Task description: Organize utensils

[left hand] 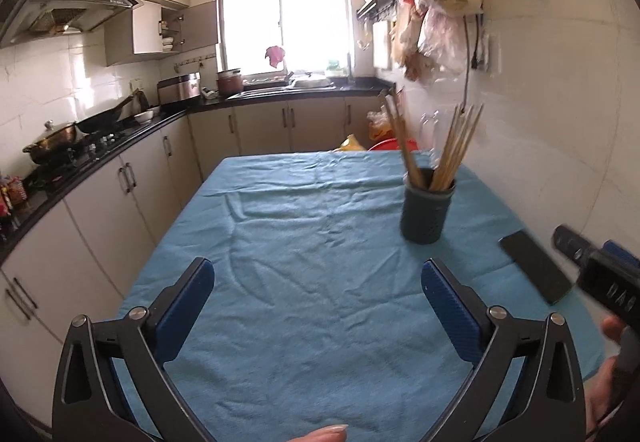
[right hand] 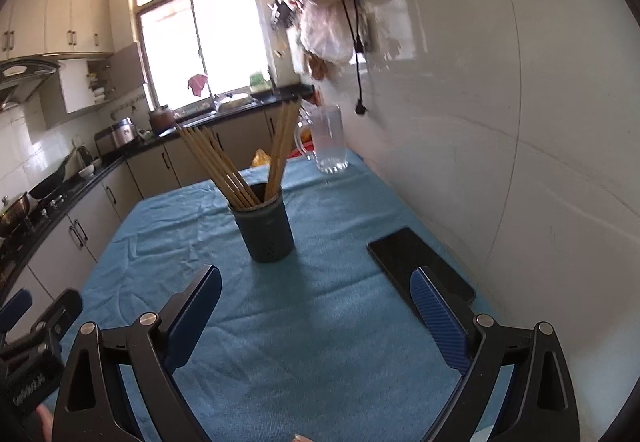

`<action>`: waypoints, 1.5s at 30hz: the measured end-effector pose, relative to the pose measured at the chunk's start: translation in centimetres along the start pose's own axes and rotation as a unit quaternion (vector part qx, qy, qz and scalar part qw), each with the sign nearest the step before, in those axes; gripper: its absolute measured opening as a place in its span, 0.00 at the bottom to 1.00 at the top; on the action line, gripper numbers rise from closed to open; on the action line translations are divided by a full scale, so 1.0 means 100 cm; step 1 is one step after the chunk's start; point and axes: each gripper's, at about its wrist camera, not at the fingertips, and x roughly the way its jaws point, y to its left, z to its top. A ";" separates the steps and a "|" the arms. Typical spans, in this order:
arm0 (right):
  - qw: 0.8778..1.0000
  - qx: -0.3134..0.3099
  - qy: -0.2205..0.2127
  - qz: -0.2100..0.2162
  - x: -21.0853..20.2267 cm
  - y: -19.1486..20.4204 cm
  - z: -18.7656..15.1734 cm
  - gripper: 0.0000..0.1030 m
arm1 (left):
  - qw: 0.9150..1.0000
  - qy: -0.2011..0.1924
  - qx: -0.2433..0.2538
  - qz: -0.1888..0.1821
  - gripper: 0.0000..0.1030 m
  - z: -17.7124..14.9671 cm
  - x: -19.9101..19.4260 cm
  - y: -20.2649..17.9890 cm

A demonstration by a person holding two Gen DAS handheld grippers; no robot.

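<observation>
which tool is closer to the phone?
Right. The right tool has one finger overlapping the phone in its view; the left tool sits further left, over bare cloth.

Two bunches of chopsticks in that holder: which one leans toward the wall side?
The bunch of chopsticks leaning toward the clear pitcher and wall; the other bunch fans out toward the kitchen counter. Both stand in the dark holder.

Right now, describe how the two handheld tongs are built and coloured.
The left tongs and the right tongs look alike: black angular frames with triangular cut-outs, silver round pivot bolts, and fingers faced with ribbed blue pads. Pale lettering marks each body; it is too blurred to read.
</observation>
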 end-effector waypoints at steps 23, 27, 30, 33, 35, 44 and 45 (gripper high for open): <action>0.999 -0.035 0.018 -0.026 0.010 0.026 -0.021 0.95 | 0.999 0.018 -0.015 0.045 1.00 -0.041 0.007 0.030; 0.999 -0.040 0.021 -0.025 0.012 0.029 -0.024 0.95 | 0.998 0.017 -0.014 0.055 1.00 -0.042 0.009 0.029; 0.999 -0.042 0.020 -0.026 0.012 0.030 -0.024 0.95 | 0.998 0.017 -0.022 0.052 1.00 -0.043 0.007 0.030; 0.999 -0.042 0.021 -0.026 0.012 0.030 -0.025 0.95 | 0.997 0.014 -0.020 0.073 1.00 -0.044 0.006 0.027; 0.998 -0.044 0.022 -0.026 0.012 0.031 -0.025 0.95 | 0.996 0.014 -0.013 0.085 1.00 -0.046 0.006 0.024; 0.998 -0.049 0.026 -0.026 0.014 0.033 -0.030 0.95 | 0.995 0.034 0.002 0.090 1.00 -0.049 0.010 0.025; 0.998 -0.049 0.026 -0.026 0.014 0.033 -0.030 0.95 | 0.995 0.035 0.001 0.089 1.00 -0.049 0.011 0.025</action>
